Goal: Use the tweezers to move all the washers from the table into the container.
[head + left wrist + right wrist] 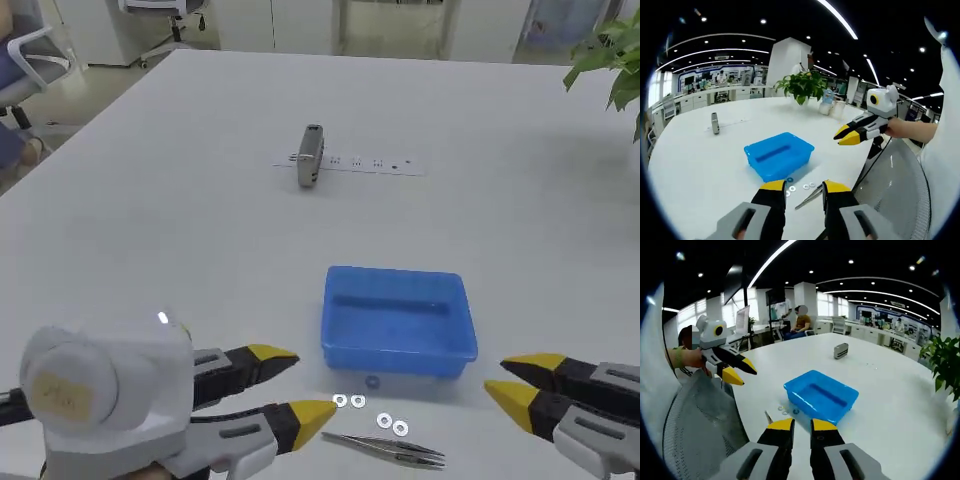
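The washers (358, 401) lie on the table (200, 220), in a loose row just in front of the blue container (400, 357). I count four pale metal ones. A small blue ring (372, 381) lies closer to the container's front wall. It is perhaps a fifth washer, but the head view is too coarse to be sure. The tweezers (385, 450) lie flat on the table just beside the washers, on the side toward the person, and nothing holds them.

The container looks empty as far as its blue floor shows, so I judge that the task is at its very beginning. No washer is moved, the tweezers are not picked up, and all the washers remain to be carried over.

The left gripper (307, 384) hovers near the washers with its yellow-tipped jaws clearly apart and nothing between them. In the left gripper view the tweezers lie between its two jaw tips, but farther out on the table. The right gripper (498, 378) hangs on the other side, just beside the container's near corner. Its jaws are apart by a smaller gap and are also empty.

Farther away on the table there is a white power strip (365, 163) with a grey adapter (311, 155) standing on it.
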A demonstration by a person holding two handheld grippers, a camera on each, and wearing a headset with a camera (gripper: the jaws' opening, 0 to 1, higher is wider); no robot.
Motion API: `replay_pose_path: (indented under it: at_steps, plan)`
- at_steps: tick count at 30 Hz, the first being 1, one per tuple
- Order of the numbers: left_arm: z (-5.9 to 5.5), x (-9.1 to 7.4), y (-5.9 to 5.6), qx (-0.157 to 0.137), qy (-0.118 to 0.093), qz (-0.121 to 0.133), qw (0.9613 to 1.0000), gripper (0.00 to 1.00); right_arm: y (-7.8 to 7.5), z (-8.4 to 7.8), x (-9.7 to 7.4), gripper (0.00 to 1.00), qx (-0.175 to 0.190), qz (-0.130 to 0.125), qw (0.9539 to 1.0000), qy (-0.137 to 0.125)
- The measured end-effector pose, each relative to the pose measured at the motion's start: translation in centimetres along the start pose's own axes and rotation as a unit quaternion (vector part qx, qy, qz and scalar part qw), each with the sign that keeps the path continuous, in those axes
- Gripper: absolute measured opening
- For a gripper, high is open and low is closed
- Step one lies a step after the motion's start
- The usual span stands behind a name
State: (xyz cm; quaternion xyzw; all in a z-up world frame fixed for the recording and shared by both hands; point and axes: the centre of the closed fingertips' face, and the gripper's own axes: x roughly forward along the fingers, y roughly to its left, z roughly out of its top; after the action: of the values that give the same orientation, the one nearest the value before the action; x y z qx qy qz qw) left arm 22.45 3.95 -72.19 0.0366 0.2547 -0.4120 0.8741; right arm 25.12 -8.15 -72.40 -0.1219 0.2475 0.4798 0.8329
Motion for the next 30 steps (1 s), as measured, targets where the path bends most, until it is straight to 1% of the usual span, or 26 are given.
replay_pose_path:
  at_steps: [1,2,3,4,5,6,7,8,9,10,11,13,14,15,17,18,19,20,22,24,25,26,27,29,30]
  plan:
    - [-0.6,0.3,0.0,0.014,0.019,-0.004,0.9997,0.2,0.3,-0.4,0.3,0.07,-0.006,0.006,0.9999,0.008]
    - [-1.5,0.7,0.2,0.035,0.044,-0.009,0.9984,0.18,0.5,-0.7,0.6,0.06,-0.01,0.01,0.9998,0.014]
    - [-2.0,1.0,0.2,0.044,0.059,-0.016,0.9972,0.15,1.0,-1.1,0.9,0.06,-0.016,0.019,0.9994,0.024]
    - [-2.4,1.3,0.2,0.048,0.07,-0.02,0.9962,0.14,1.2,-1.3,1.1,0.06,-0.017,0.022,0.9992,0.028]
    - [-3.1,1.8,0.3,0.047,0.088,-0.028,0.9946,0.13,1.3,-1.5,1.3,0.06,-0.02,0.025,0.9989,0.033]
    - [-3.7,2.2,0.3,0.058,0.106,-0.04,0.9918,0.13,1.5,-1.7,1.5,0.06,-0.024,0.029,0.9986,0.038]
    - [-4.1,2.5,0.5,0.071,0.118,-0.043,0.9895,0.12,1.7,-2.0,1.7,0.05,-0.031,0.034,0.9979,0.045]
    - [-4.3,2.8,0.5,0.086,0.125,-0.048,0.9873,0.12,1.9,-2.1,1.9,0.05,-0.029,0.035,0.9977,0.05]
    - [-4.6,3.2,0.3,0.103,0.137,-0.06,0.9833,0.11,2.1,-2.3,2.0,0.05,-0.04,0.041,0.9967,0.058]
    - [-5.0,3.4,0.3,0.114,0.15,-0.067,0.9798,0.11,2.2,-2.5,2.1,0.04,-0.046,0.043,0.9961,0.062]
    - [-5.5,3.7,0.6,0.136,0.169,-0.067,0.9739,0.11,2.4,-2.6,2.2,0.04,-0.05,0.045,0.9955,0.066]
    - [-6.1,4.2,0.5,0.154,0.186,-0.08,0.9671,0.09,2.6,-2.9,2.5,0.03,-0.057,0.051,0.9944,0.074]
    - [-6.5,4.4,0.5,0.161,0.2,-0.086,0.9626,0.08,2.7,-3.1,2.6,0.03,-0.061,0.053,0.9936,0.079]
    - [-6.6,4.6,0.6,0.168,0.204,-0.087,0.9605,0.06,2.8,-3.2,2.6,0.03,-0.065,0.054,0.993,0.083]
    - [-7.0,5.0,0.8,0.184,0.219,-0.094,0.9536,0.06,2.9,-3.5,2.7,0.03,-0.07,0.059,0.9917,0.09]
    - [-7.4,5.2,0.8,0.193,0.23,-0.098,0.9487,0.06,2.9,-3.7,2.8,0.03,-0.07,0.063,0.9909,0.096]
    - [-7.5,5.4,0.8,0.197,0.236,-0.101,0.9463,0.06,3.0,-3.9,2.9,0.04,-0.073,0.066,0.9899,0.102]
    - [-7.7,5.6,0.7,0.204,0.244,-0.105,0.9425,0.06,3.0,-4.0,2.9,0.04,-0.078,0.067,0.9889,0.107]
    - [-7.7,5.9,0.7,0.211,0.246,-0.107,0.9401,0.04,3.0,-4.2,3.0,0.04,-0.089,0.068,0.9867,0.117]
    - [-8.1,6.2,0.5,0.214,0.257,-0.116,0.9352,0.03,3.0,-4.3,2.9,0.04,-0.094,0.071,0.9855,0.122]
    - [-8.5,6.2,0.6,0.227,0.269,-0.119,0.9283,0.02,3.1,-4.3,2.9,0.04,-0.096,0.072,0.985,0.124]
    - [-8.6,6.3,0.6,0.231,0.271,-0.118,0.9269,0.02,3.1,-4.3,2.8,0.04,-0.097,0.072,0.9847,0.125]
    - [-8.8,6.3,0.5,0.242,0.277,-0.122,0.9221,0.02,3.1,-4.4,2.8,0.05,-0.098,0.073,0.9843,0.127]
    - [-9.0,6.5,0.4,0.253,0.281,-0.124,0.9173,0.0,3.0,-4.5,2.7,0.05,-0.1,0.073,0.9837,0.13]
    - [-8.6,6.7,0.4,0.266,0.273,-0.124,0.9163,0.0,2.9,-4.5,2.6,0.05,-0.101,0.071,0.9835,0.132]
